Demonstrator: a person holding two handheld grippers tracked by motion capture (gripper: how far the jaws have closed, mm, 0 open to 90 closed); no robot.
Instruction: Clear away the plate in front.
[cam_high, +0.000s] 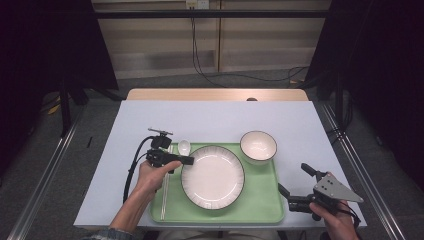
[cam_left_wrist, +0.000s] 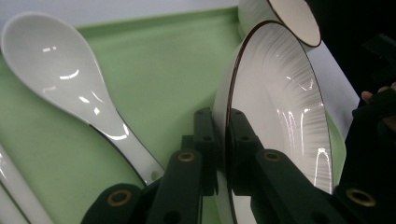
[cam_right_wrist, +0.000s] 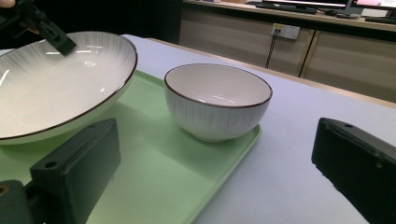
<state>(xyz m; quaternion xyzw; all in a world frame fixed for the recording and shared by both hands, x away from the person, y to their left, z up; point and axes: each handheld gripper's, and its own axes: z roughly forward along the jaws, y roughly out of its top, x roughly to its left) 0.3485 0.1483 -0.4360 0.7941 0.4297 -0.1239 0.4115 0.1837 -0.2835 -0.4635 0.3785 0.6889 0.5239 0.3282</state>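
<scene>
The left gripper (cam_high: 186, 160) is clamped on the left rim of the wide white ribbed plate with a dark edge (cam_high: 213, 176), which sits at the middle of the pale green plastic tray (cam_high: 260, 200). A white ceramic soup spoon (cam_high: 184, 146) lies just beside that rim. The right gripper (cam_high: 295, 180) hovers over the table's right edge, jaws spread wide around nothing, near the white bowl (cam_high: 258, 146) at the tray's far right corner.

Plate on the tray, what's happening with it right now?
A person has the left gripper shut on the rim of the white plate, which sits on the green tray. A spoon and chopsticks lie on the tray to the plate's left, and a bowl stands at its far right corner. The right gripper hangs open off the tray's right edge, holding nothing.
</scene>
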